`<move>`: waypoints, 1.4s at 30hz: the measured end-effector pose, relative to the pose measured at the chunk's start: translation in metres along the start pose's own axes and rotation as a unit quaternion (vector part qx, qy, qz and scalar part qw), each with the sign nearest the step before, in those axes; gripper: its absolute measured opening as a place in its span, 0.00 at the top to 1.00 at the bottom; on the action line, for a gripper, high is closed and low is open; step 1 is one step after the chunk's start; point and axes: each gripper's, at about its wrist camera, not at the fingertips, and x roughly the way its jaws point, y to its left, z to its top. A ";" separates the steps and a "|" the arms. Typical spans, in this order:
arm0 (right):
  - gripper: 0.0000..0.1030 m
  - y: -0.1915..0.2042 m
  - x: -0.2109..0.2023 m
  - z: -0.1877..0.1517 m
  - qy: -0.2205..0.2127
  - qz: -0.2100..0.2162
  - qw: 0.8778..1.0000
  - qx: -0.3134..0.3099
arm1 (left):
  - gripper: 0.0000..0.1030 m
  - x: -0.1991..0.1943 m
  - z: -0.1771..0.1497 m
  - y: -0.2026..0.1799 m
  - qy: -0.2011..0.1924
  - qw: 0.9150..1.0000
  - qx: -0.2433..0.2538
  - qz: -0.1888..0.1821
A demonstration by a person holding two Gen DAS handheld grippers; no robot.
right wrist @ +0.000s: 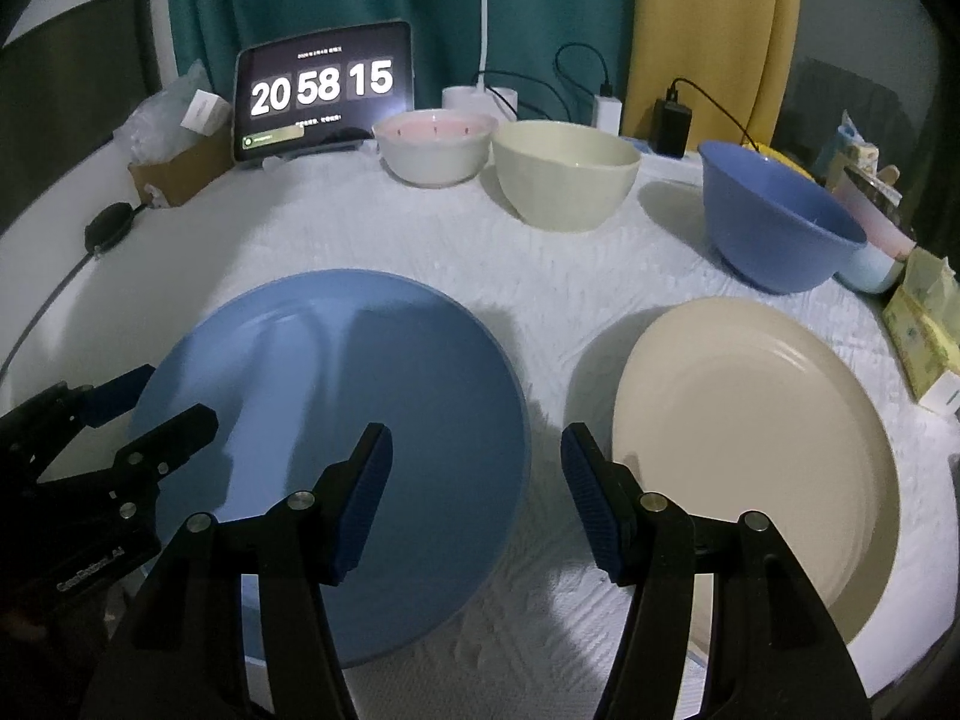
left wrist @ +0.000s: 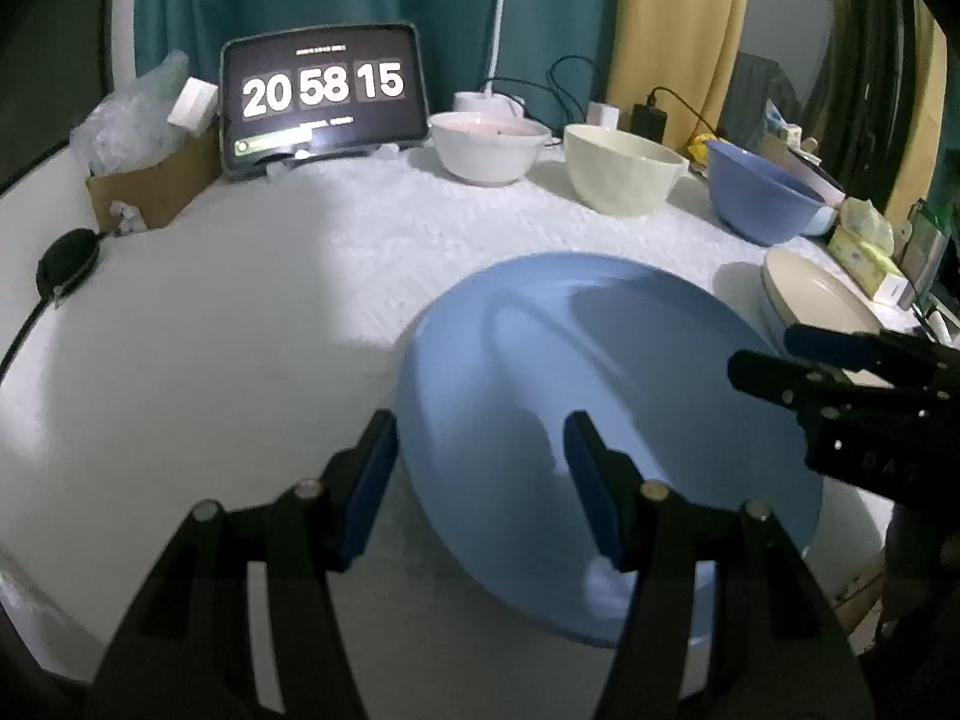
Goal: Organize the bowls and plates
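A blue plate [left wrist: 600, 408] lies flat on the white cloth, and its left rim falls between the fingers of my open left gripper [left wrist: 480, 468], with no pad touching it. In the right wrist view my right gripper [right wrist: 477, 480] stands open over the right rim of the blue plate [right wrist: 360, 408], just left of a cream plate [right wrist: 750, 450]. Along the back stand a white bowl with a pink inside [right wrist: 435, 147], a cream bowl [right wrist: 564, 174] and a blue bowl [right wrist: 774, 222]. Each gripper shows in the other's view: right gripper [left wrist: 774, 354], left gripper [right wrist: 153, 405].
A tablet showing a clock [right wrist: 324, 90] leans at the back, with a cardboard box [right wrist: 180, 168] to its left. A black pouch on a cable [right wrist: 108, 225] lies at the left edge. Tissue packs [right wrist: 924, 330] and chargers [right wrist: 672, 120] crowd the right and back.
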 end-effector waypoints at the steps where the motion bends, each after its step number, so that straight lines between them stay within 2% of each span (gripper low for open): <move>1: 0.39 0.001 0.001 0.000 0.001 0.001 1.000 0.000 | 0.43 0.001 0.000 0.000 0.002 1.000 -0.001 0.001; 18: 0.39 0.007 0.014 -0.004 0.013 0.014 1.000 -0.006 | 0.44 0.010 -0.006 -0.001 0.005 1.000 -0.005 0.010; 25: 0.39 0.013 0.019 -0.005 0.015 -0.005 1.000 -0.011 | 0.44 0.011 -0.007 0.001 -0.001 1.000 -0.008 0.002; 30: 0.41 0.010 0.020 -0.005 0.019 0.003 1.000 -0.001 | 0.51 0.011 -0.007 0.001 -0.003 1.000 -0.009 -0.001; 33: 0.50 0.006 0.020 -0.005 0.020 -0.004 1.000 0.007 | 0.57 0.010 -0.007 0.003 -0.004 1.000 -0.013 0.003; 35: 0.61 0.004 0.020 -0.005 0.021 -0.011 1.000 0.011 | 0.60 0.010 -0.006 0.004 -0.004 1.000 -0.014 0.003; 38: 0.71 0.001 0.020 -0.005 0.022 -0.021 0.999 0.014 | 0.63 0.009 -0.005 0.005 -0.005 1.000 -0.015 0.006; 42: 0.78 -0.004 0.019 -0.006 0.021 -0.023 0.999 0.024 | 0.68 0.006 -0.003 0.007 -0.007 1.000 -0.016 0.007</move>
